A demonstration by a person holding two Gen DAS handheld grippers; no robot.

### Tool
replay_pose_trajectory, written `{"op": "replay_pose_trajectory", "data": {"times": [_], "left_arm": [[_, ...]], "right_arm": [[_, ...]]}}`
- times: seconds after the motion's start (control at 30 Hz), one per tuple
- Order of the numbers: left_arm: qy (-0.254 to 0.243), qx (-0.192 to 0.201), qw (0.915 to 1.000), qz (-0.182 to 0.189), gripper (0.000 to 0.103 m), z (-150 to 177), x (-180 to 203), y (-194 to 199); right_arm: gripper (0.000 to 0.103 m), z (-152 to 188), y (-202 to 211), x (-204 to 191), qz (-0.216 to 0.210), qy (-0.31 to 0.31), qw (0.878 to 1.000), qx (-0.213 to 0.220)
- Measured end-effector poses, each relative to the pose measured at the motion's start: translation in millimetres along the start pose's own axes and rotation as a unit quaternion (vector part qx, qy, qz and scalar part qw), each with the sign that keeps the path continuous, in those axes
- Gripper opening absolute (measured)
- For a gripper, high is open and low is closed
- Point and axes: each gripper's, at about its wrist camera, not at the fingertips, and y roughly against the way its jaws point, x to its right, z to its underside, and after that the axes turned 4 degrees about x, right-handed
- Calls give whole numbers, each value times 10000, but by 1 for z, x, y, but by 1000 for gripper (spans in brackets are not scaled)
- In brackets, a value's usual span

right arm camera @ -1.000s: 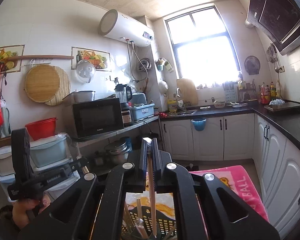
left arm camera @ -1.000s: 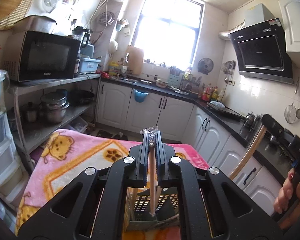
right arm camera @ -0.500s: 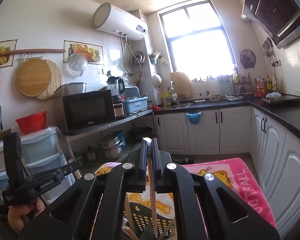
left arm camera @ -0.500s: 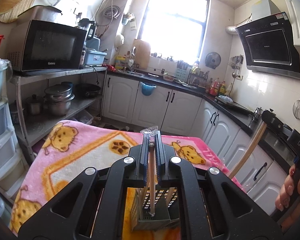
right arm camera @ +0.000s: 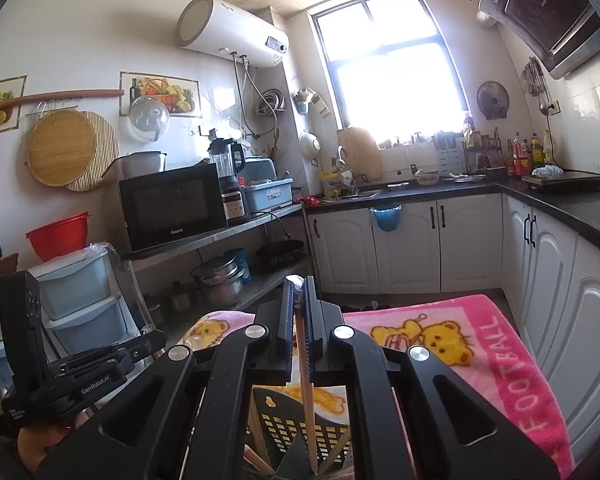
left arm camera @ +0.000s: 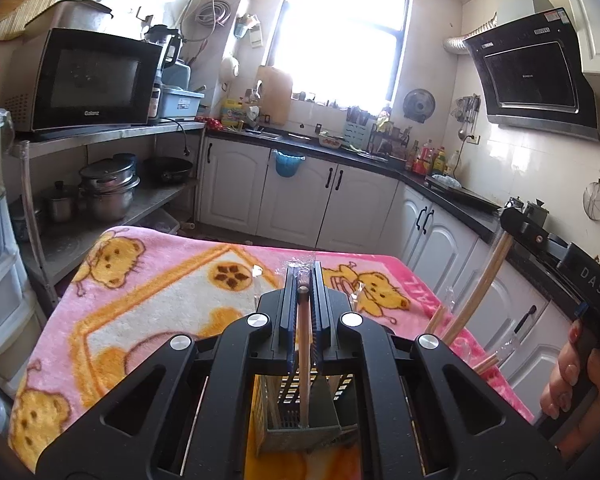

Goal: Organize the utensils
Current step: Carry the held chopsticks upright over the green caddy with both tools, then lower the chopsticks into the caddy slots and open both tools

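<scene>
My left gripper (left arm camera: 303, 274) is shut on a wooden chopstick (left arm camera: 304, 364) that hangs down with its tip inside a grey perforated utensil basket (left arm camera: 300, 432) on the pink blanket (left arm camera: 148, 304). My right gripper (right arm camera: 298, 282) is shut on another wooden chopstick (right arm camera: 305, 396), its tip down in the same dark basket (right arm camera: 288, 428), where several other chopsticks lean. The right gripper also shows at the right edge of the left wrist view (left arm camera: 511, 220), and its chopstick (left arm camera: 477, 292) slants down toward the table.
The table is covered by the pink bear-print blanket. A steel shelf with a microwave (left arm camera: 88, 80) and pots (left arm camera: 108, 192) stands to the left. White cabinets (left arm camera: 300, 200) and a dark counter run along the back and right. Plastic drawers (right arm camera: 76, 300) stand at the left.
Both grippers have tilted downward and lowered, so more of the blanket and basket shows. Each chopstick now reaches deeper into the basket. Both stay shut.
</scene>
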Motion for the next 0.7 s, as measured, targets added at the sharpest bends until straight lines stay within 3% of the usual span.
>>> {"op": "replay_pose_trajectory", "data": {"times": [0.5,0.63,0.7], "left_arm": [[-2,-304,9995,118,4,19,2,-6],[41,-371,9992,127,4,22,-1,-5],[43,-383,9992,110,6,24,-2,-4]], "right_arm": [[7,21,-5,0,114,-8,9988,-484],[19,25,-3,0,222,36,9981,-566],[20,27,-1,1,322,97,9977,-594]]}}
